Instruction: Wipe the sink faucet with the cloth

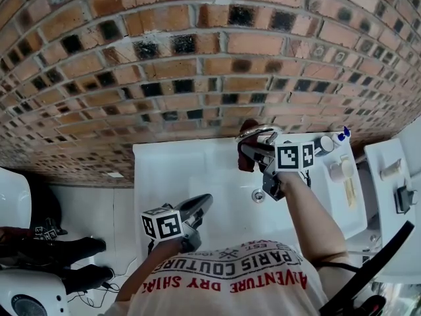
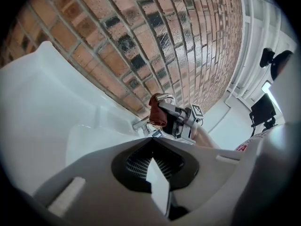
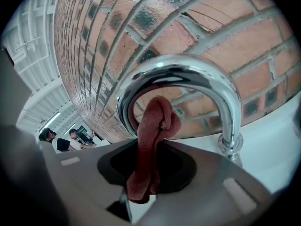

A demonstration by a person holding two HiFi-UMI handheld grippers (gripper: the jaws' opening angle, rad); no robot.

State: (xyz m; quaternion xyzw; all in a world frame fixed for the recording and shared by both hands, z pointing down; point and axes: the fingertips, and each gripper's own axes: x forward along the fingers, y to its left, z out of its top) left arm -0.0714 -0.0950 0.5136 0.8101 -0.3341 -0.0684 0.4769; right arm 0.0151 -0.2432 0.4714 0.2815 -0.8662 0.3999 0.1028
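Cloth (image 3: 151, 149) sits clamped in the right gripper (image 1: 250, 151), touching the curved faucet (image 3: 188, 74), with the right arm stretched forward over the sink (image 1: 197, 170). Left gripper (image 1: 199, 207), jaws together and empty, is held low near the sink's front edge.

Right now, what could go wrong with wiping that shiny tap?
1. The red cloth is pinched only by a narrow fold in the right hand-held gripper, so rubbing the chrome faucet might tug it loose.
2. Small toiletries lie on the sink ledge just beside that gripper, and a wide swing could knock them off.
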